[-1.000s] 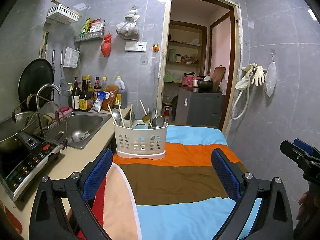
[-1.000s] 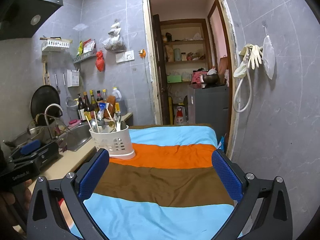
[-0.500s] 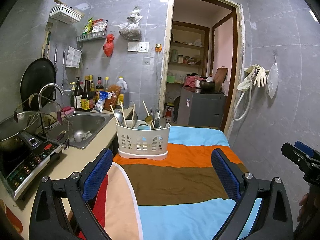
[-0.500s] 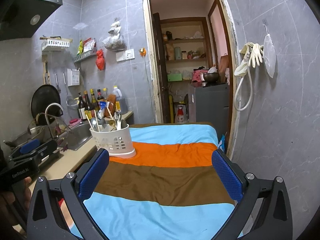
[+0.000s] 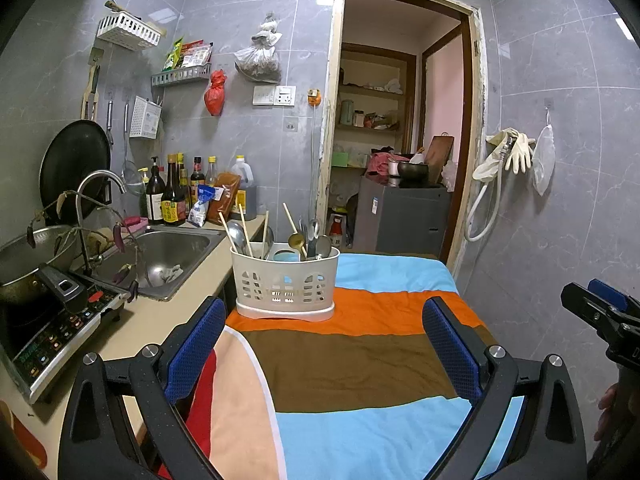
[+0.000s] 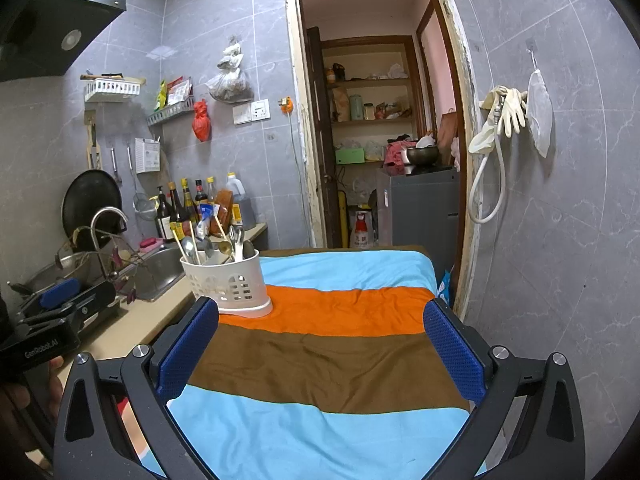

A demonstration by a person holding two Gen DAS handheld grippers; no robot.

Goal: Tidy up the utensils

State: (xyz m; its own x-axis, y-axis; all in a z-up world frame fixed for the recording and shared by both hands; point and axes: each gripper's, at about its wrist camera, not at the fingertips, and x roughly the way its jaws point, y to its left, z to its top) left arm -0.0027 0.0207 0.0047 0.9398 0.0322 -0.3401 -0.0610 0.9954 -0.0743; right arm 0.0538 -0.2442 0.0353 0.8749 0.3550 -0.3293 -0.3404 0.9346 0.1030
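Observation:
A white slotted utensil caddy (image 5: 285, 283) stands on the orange stripe of the striped cloth (image 5: 360, 360) covering the table; it also shows in the right wrist view (image 6: 228, 286). It holds spoons, chopsticks and a gold spoon (image 5: 296, 240), all upright. My left gripper (image 5: 322, 344) is open and empty, a short way in front of the caddy. My right gripper (image 6: 318, 346) is open and empty over the cloth, to the right of the caddy. Each gripper shows at the edge of the other's view.
A counter on the left holds a steel sink (image 5: 168, 252) with a tap, an induction cooker (image 5: 52, 328) with a pot, and sauce bottles (image 5: 172, 196). A doorway (image 5: 400, 140) opens behind the table. A tiled wall with gloves and a hose (image 5: 504, 160) is on the right.
The left gripper has drifted slightly, so the caddy sits a bit more central and higher in its view. The right view is nearly unchanged. Both grippers stay open.

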